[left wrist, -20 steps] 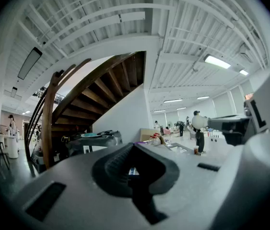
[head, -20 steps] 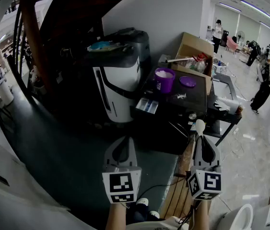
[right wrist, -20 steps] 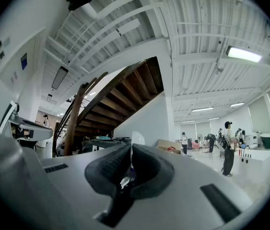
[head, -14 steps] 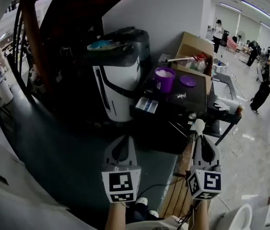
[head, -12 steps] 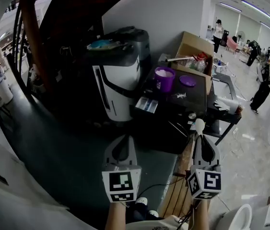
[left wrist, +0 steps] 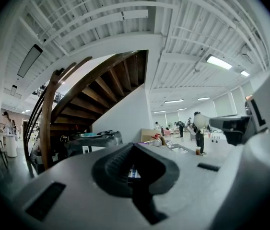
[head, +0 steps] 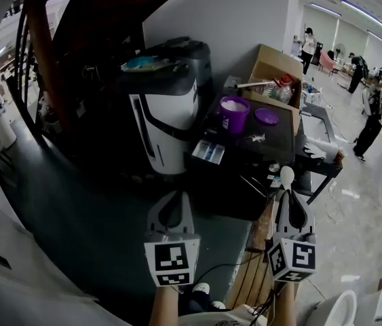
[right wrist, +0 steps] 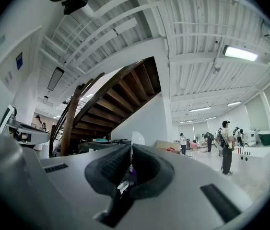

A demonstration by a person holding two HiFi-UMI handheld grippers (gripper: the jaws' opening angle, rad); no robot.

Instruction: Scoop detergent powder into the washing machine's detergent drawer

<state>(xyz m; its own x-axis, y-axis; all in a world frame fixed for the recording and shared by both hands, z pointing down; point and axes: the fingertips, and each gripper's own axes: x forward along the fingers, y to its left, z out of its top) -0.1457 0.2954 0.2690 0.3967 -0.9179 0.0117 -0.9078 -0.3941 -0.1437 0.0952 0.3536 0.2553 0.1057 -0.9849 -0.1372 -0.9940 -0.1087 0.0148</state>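
Observation:
A black washing machine (head: 272,141) stands ahead with its detergent drawer (head: 208,152) pulled open at the front left. On top are an open purple tub (head: 234,113) of white powder and its purple lid (head: 266,116). My right gripper (head: 290,194) is shut on the handle of a white scoop (head: 287,175), held in the air short of the machine's front right corner. The scoop (right wrist: 137,139) shows edge-on between the pads. My left gripper (head: 175,197) is shut on nothing, low and short of the drawer.
A white and black appliance (head: 165,107) stands left of the machine. Cardboard boxes (head: 277,73) with clutter sit behind it. A black cart (head: 319,148) is at the right. Wooden slats (head: 252,277) and a cable lie on the floor below. People stand far off at the right.
The right gripper and scoop have drifted slightly to the right. The left gripper has barely moved.

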